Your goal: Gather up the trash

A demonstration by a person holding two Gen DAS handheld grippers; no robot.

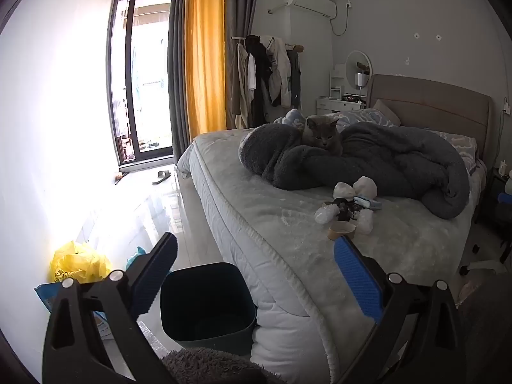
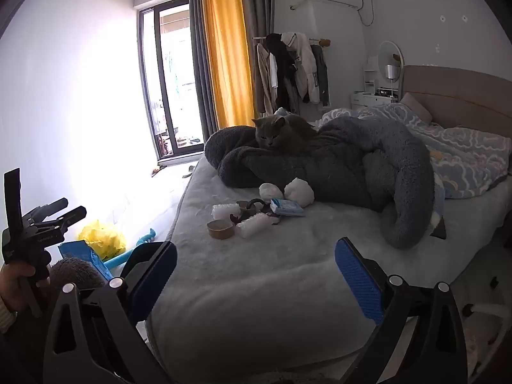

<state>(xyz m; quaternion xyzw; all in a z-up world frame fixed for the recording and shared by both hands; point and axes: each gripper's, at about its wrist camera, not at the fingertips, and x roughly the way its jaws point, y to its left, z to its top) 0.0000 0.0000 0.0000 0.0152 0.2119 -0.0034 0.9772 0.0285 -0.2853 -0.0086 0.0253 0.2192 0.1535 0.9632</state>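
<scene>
Right wrist: my right tongs point(image 2: 256, 283) wide, empty, aimed at trash pile point(image 2: 256, 216) frame centre; left tongs point(image 1: 256, 283) wide above bin point(image 1: 208, 304), ready for drops.

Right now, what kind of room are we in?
A bedroom, most likely. There's a big bed with a grey cat on a blanket, and clothes hang on a rack by the yellow curtain.

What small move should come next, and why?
Probably ease the right gripper forward toward the tape roll, the nearest of the trash on the bed. Both grippers are open and empty, and the bin waits below the left gripper.
</scene>
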